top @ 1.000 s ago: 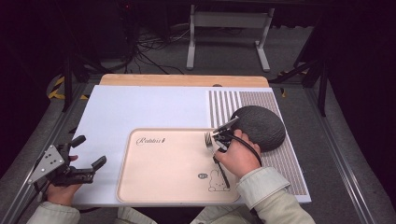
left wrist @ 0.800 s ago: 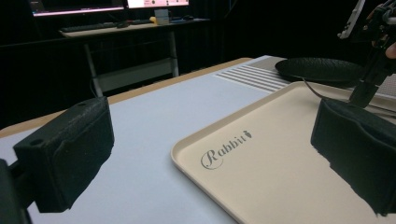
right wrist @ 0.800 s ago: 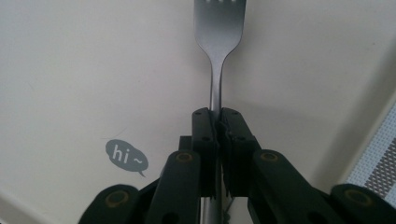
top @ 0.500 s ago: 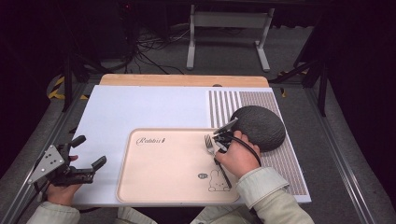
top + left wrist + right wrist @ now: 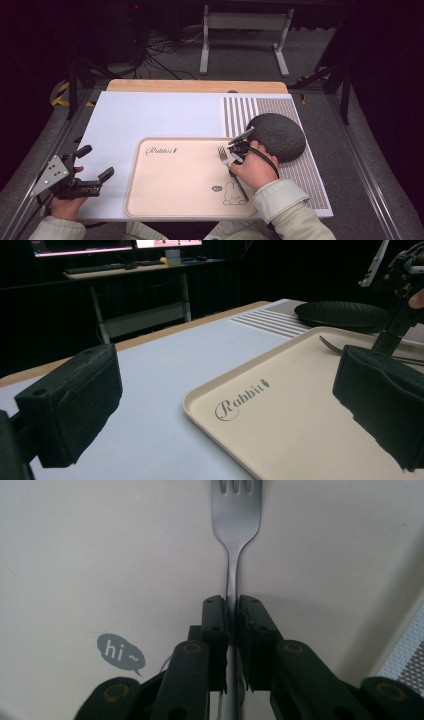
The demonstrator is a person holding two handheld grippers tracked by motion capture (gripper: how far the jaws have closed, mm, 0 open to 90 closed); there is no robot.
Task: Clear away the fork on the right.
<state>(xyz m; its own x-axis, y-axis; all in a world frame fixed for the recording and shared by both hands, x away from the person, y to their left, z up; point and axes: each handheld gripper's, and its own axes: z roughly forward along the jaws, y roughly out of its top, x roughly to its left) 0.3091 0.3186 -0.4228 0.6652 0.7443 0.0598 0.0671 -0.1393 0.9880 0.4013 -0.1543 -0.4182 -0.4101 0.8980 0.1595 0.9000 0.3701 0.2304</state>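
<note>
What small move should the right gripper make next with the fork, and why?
Probably open a little more and lift off. The fork already lies flat on the beige tray, its handle between the right gripper jaws, which have just been opening slightly. The left gripper waits open beside the tray.

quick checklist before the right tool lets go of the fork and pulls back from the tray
1. Fork lies on the tray: ok in the high view, tines pointing away from the person.
2. Right tool grip: jaws have just been opening, yet the pads still look pressed on the fork handle; not ok for pulling back yet.
3. Fork fully flat on the tray: cannot tell, the handle end is hidden under the tool.
4. Dark round plate clear of the fork: ok, it sits apart on the striped mat.
5. Left tool out of the way: ok, open, off the tray's left edge.
</note>
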